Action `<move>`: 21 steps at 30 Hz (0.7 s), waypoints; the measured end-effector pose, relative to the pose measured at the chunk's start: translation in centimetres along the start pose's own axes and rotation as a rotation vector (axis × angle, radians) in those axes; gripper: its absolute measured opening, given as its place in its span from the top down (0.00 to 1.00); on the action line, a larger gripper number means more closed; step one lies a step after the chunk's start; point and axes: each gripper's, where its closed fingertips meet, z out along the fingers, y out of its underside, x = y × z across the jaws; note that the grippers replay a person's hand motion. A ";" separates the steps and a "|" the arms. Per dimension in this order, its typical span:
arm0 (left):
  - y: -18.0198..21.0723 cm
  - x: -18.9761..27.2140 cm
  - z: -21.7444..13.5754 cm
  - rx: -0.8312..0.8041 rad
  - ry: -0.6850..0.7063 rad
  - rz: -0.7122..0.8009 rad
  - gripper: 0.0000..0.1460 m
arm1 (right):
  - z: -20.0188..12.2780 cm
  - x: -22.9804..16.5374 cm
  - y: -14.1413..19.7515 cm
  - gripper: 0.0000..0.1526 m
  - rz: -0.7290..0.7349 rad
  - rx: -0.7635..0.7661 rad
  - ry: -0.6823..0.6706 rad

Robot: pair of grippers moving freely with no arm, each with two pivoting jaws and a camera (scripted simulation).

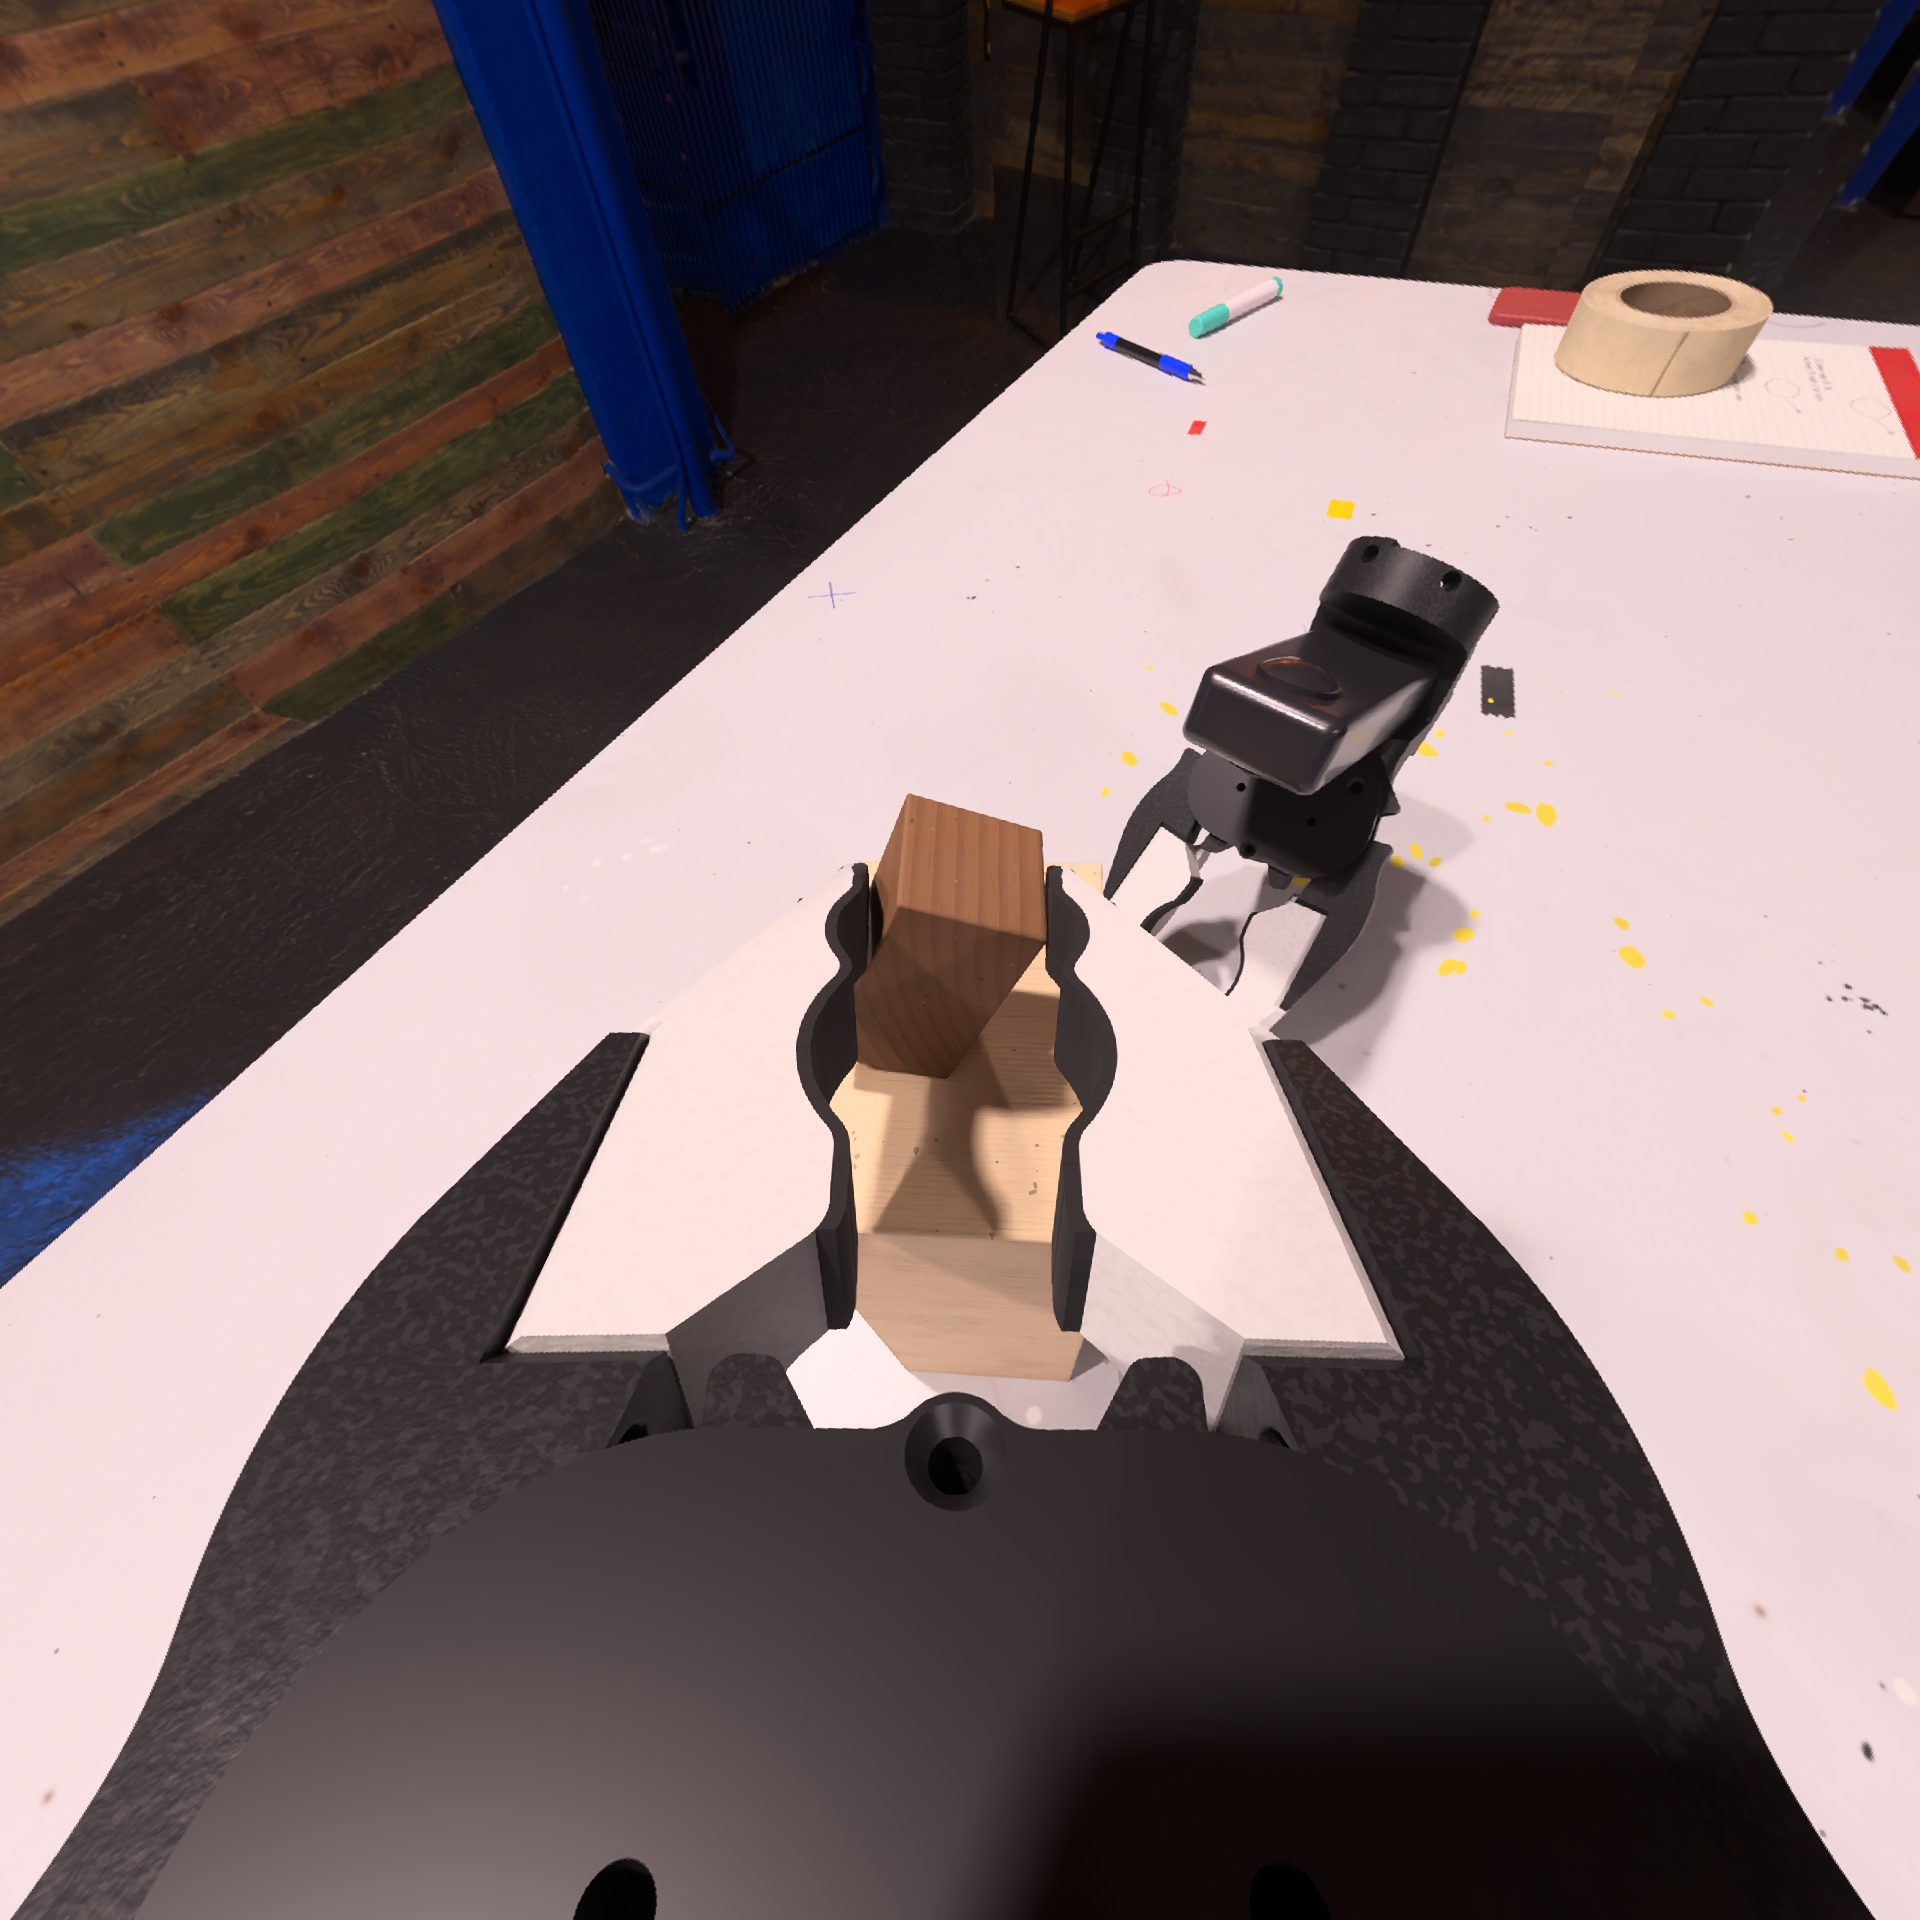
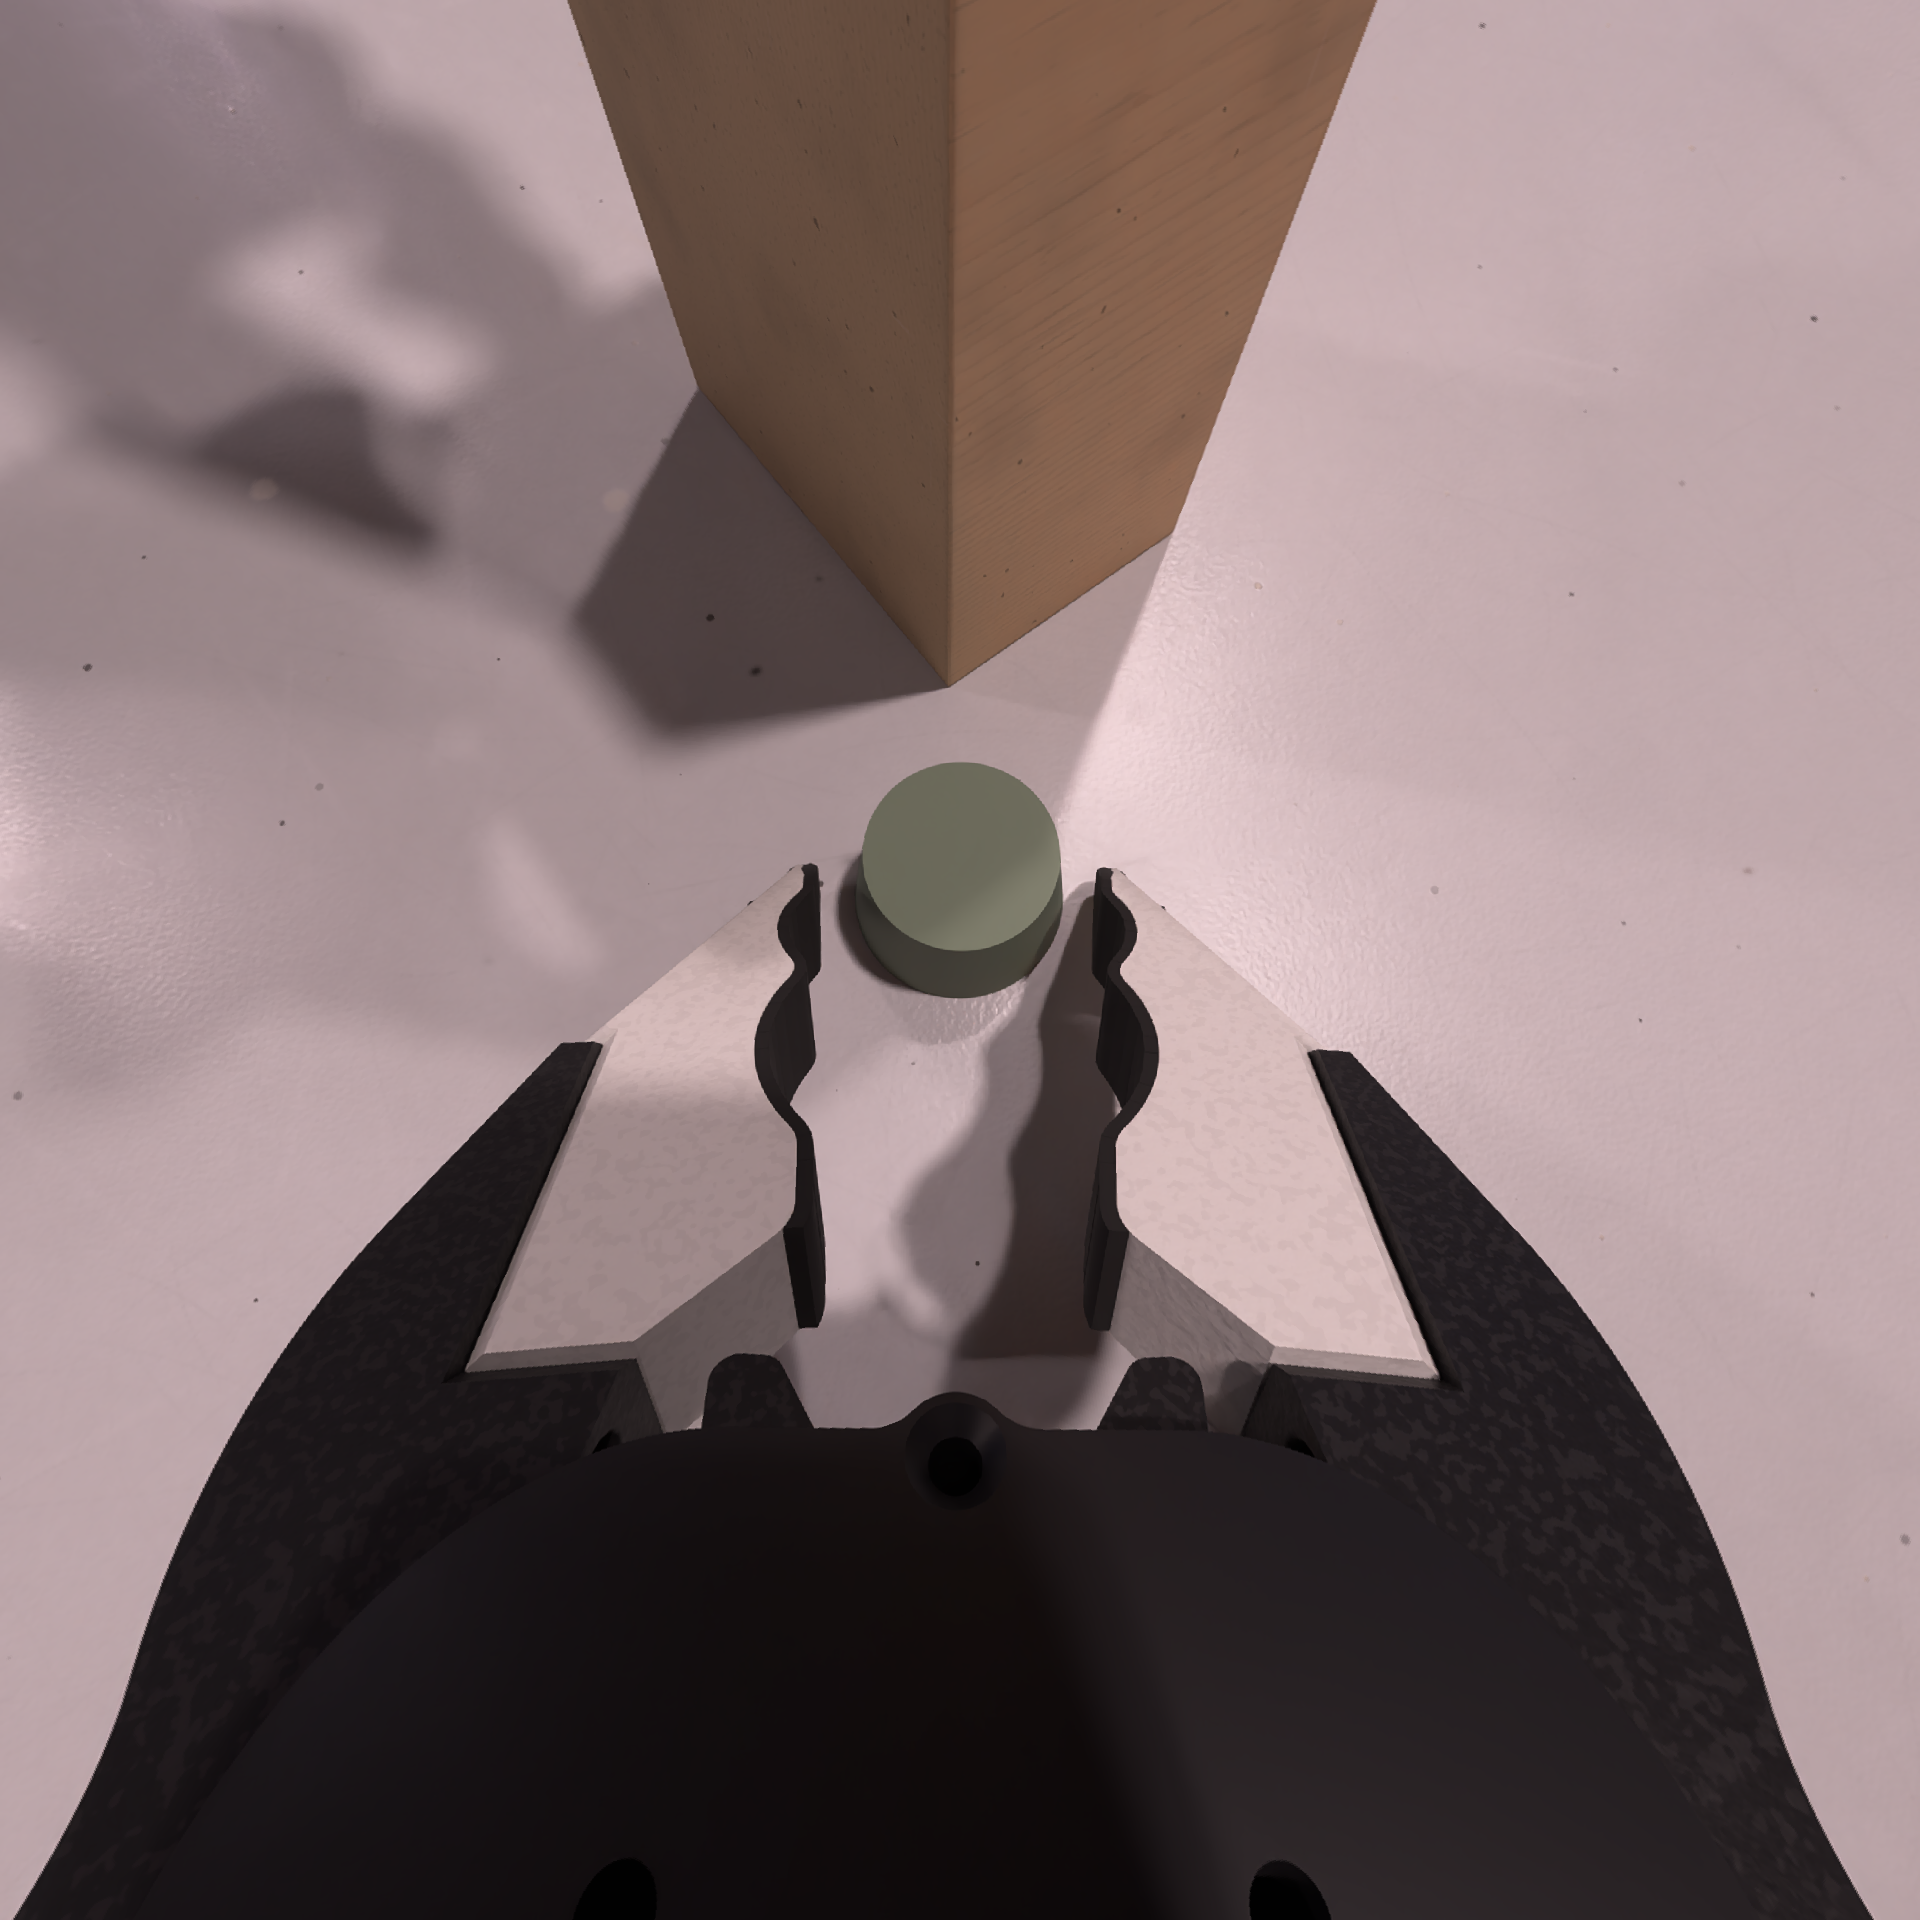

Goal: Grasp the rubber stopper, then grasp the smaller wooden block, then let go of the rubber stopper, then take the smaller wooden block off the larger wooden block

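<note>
The larger wooden block [image 2: 966, 312] runs off the top edge of the right wrist view, so its upper end and anything on it stay unseen. In the left wrist view, the left gripper's fingers [image 1: 831, 1039] cover that block's flanks, and the notepad [image 1: 1704, 416] is cropped at the right edge, its markings too small to tell.
</note>
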 end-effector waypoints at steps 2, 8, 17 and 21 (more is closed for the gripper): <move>0.0 0.0 0.0 -0.005 0.005 0.003 0.77 | 0.1 0.0 -0.1 0.67 -0.007 0.001 -0.009; 0.0 -0.1 0.1 0.005 0.013 -0.022 0.77 | 0.2 0.0 -0.2 0.74 -0.009 0.002 -0.018; -0.1 0.1 0.3 0.016 0.036 -0.036 0.77 | 0.3 -0.1 -0.3 0.74 -0.015 0.004 -0.034; -0.2 0.2 0.4 0.030 0.048 -0.043 0.77 | 0.3 -0.2 -0.4 0.74 -0.048 0.001 -0.030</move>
